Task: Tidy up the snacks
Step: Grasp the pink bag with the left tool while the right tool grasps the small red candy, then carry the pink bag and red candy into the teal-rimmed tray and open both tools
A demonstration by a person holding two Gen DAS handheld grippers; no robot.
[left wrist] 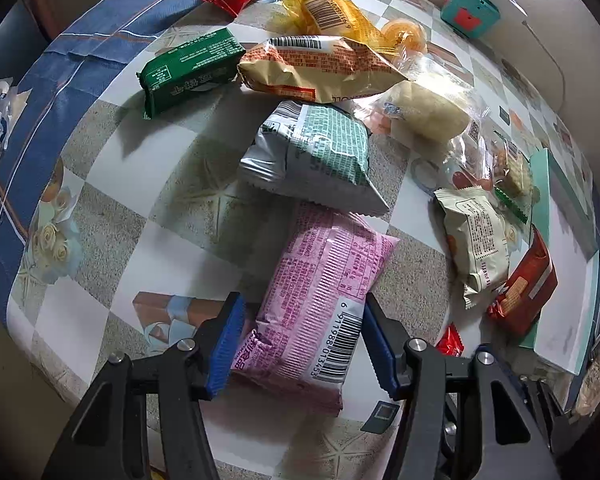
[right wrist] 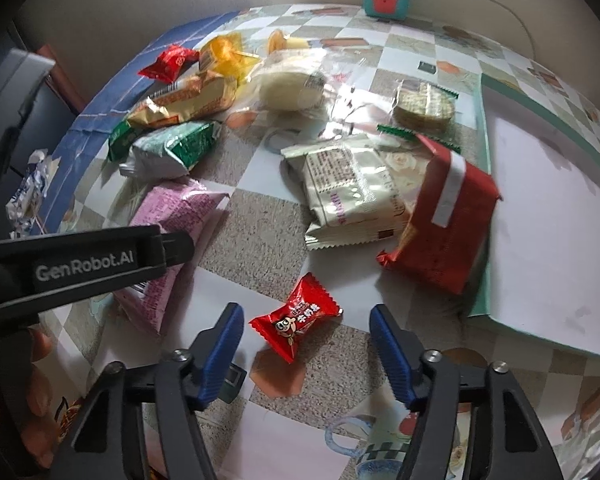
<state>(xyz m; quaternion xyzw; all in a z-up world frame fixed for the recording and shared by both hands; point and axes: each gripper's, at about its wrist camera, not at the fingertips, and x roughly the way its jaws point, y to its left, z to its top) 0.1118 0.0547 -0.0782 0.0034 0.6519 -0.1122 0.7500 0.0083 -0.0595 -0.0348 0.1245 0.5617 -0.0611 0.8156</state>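
Pink packet [left wrist: 320,312]: glossy plastic film, crinkled, crimped end seals. Left claw [left wrist: 304,344]: matt black plastic arms, blue ribbed rubber-like pads [left wrist: 226,348], bright metal pivot screws. Grey-green packet [left wrist: 312,152] just beyond pink packet: shiny film, creased. Desk [left wrist: 112,208] covering: smooth printed sheet, slight sheen. Red candy wrapper [right wrist: 296,318] between right claw [right wrist: 306,352] pads: glossy foil-like plastic, serrated ends. Red-orange packet [right wrist: 448,220] beyond candy: semi-matt film, white paper-like strip. White board [right wrist: 540,240] beside it: matt, smooth.
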